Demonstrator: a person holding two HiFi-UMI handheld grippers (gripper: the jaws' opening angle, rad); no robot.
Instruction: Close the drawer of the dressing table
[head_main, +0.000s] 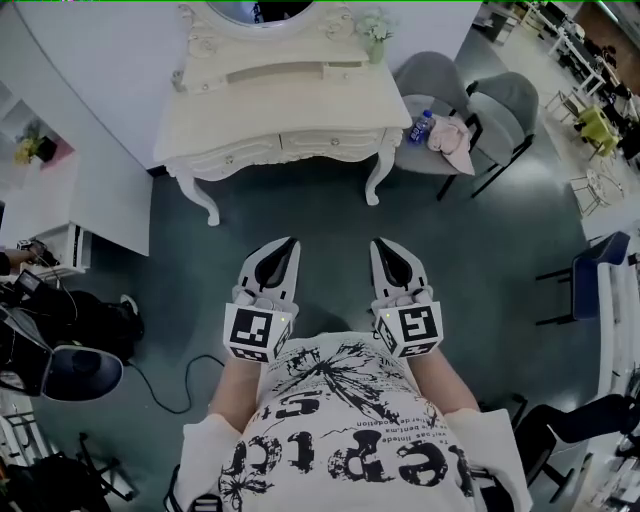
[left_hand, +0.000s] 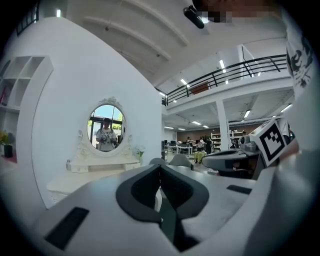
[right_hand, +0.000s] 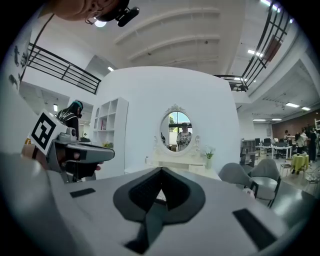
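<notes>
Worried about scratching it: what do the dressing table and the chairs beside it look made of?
The dressing table: probably painted wood, cream, matte; carved curved legs and drawer fronts suggest it. The chairs: grey upholstery on dark, likely metal, legs.

mirror (head_main: 262, 10) atop dressing table (head_main: 280, 110): cut by top edge | drawers (head_main: 300, 143): too small to tell if ajar | bottle (head_main: 421, 127) right of table: label unreadable | table front, gripper views: behind jaws
</notes>
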